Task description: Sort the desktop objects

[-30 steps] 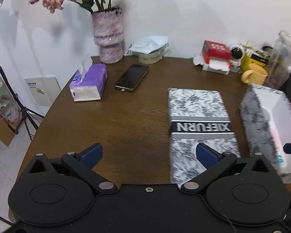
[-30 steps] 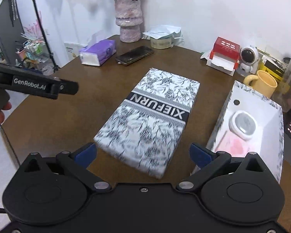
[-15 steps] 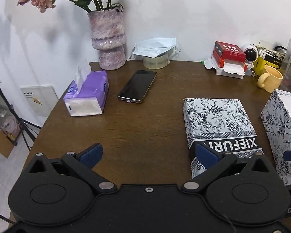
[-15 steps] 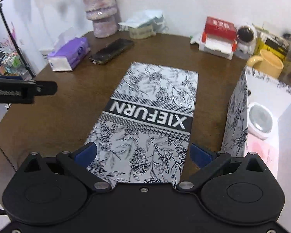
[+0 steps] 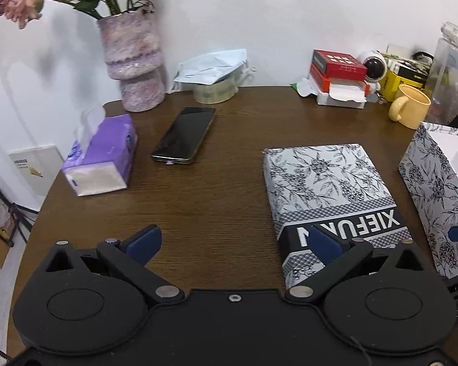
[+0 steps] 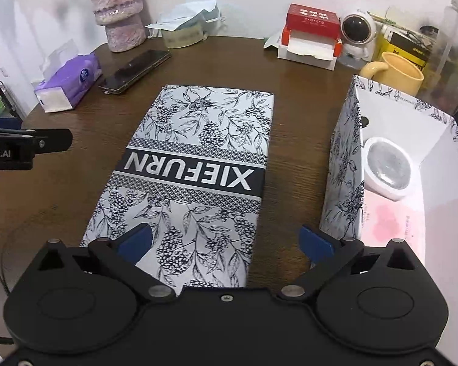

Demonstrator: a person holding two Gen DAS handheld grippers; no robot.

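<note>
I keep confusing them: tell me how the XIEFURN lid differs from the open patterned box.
The XIEFURN lid lies flat with its printed top up and carries a black name band; the open patterned box shows its white inside and holds a round white item. Both share the same leaf print.

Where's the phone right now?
The phone lies flat at the table's far left in both views, between the purple tissue pack and the patterned lid, in front of the vase.

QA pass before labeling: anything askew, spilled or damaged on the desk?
Nothing spilled or damaged. Oddities: the patterned box lid lies flat on the table, off its open box, which holds a small white round item. A face mask is draped over a tape roll.
</note>
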